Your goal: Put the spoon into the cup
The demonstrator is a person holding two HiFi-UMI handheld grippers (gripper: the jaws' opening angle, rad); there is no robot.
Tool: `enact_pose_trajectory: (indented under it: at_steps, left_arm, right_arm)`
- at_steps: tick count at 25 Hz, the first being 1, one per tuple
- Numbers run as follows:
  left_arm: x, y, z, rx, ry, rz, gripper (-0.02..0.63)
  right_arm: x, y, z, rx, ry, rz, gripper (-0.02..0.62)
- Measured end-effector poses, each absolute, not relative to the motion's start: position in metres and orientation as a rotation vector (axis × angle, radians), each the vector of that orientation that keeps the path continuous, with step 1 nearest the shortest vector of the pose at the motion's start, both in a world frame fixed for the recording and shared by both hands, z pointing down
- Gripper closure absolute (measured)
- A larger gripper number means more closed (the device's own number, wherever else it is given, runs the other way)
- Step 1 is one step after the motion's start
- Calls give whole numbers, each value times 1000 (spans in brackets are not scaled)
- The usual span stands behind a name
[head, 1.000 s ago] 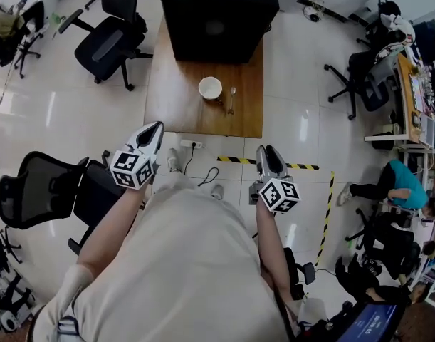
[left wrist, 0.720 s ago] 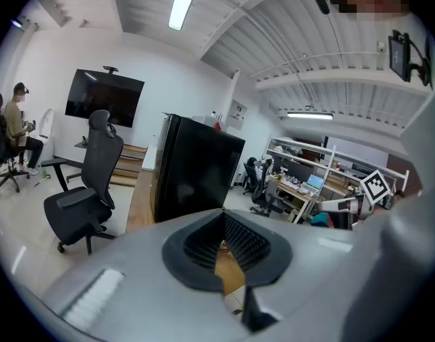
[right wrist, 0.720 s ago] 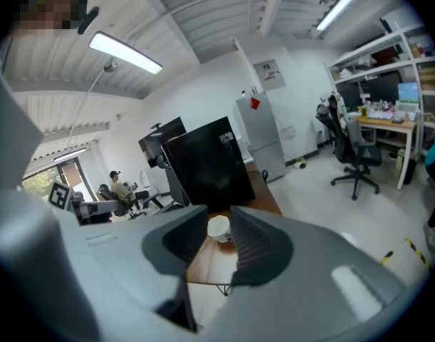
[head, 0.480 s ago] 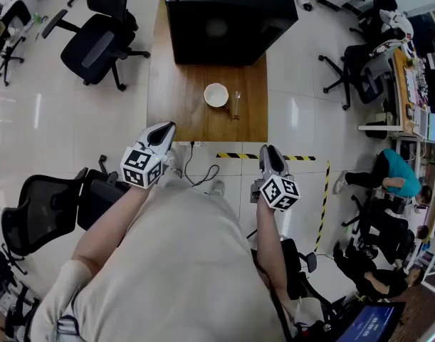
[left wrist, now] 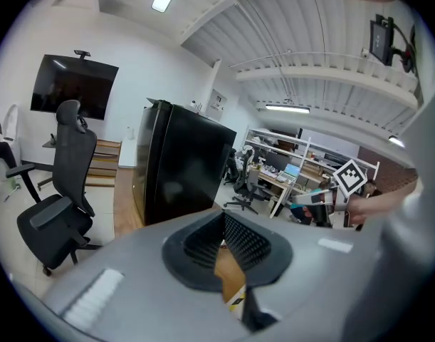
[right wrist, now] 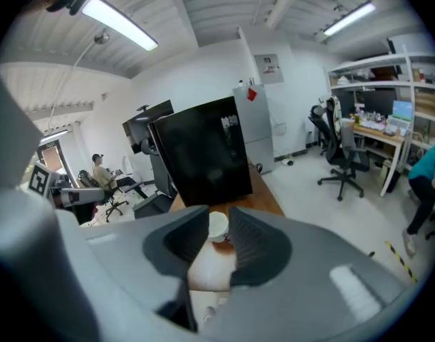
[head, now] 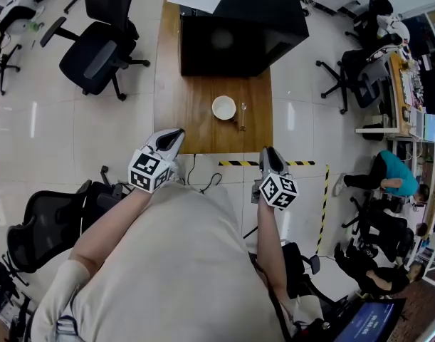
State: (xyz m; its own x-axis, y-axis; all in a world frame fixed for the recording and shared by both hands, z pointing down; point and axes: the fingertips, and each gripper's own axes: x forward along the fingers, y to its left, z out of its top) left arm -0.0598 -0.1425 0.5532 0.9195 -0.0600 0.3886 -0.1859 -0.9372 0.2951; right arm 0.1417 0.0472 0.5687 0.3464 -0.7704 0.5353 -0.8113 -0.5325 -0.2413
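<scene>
Wooden and narrow, the surface [head: 189, 120] stands on a pale tiled office floor, with a big black box [head: 231, 34] filling its far end and swivel chairs around it. The white cup [head: 223, 107] sits near its middle. The spoon [head: 242, 114] lies flat just to the cup's right, its length running away from the person. Whether the two touch is too small to tell.

The spoon looks thin, stiff, light and probably slick. Lying low on the wood, it would best be pinched across the handle, clear of the cup, which seems light enough to slide or tip if knocked.

Both tongs hang over the floor just short of the surface's near edge, well apart from the spoon. The left tongs [head: 174, 134] are closed and empty. The right tongs [head: 267, 152], more in line with the spoon, are drawn together on nothing.
</scene>
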Motion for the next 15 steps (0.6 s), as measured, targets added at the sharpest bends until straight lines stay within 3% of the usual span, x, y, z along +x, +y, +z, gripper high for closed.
enact_pose_trajectory:
  at_steps: [15]
  left_arm:
    - [-46,-140,567,2728,-253,582,601]
  right_arm:
    - [171,48,601,2339,-1491,970,508]
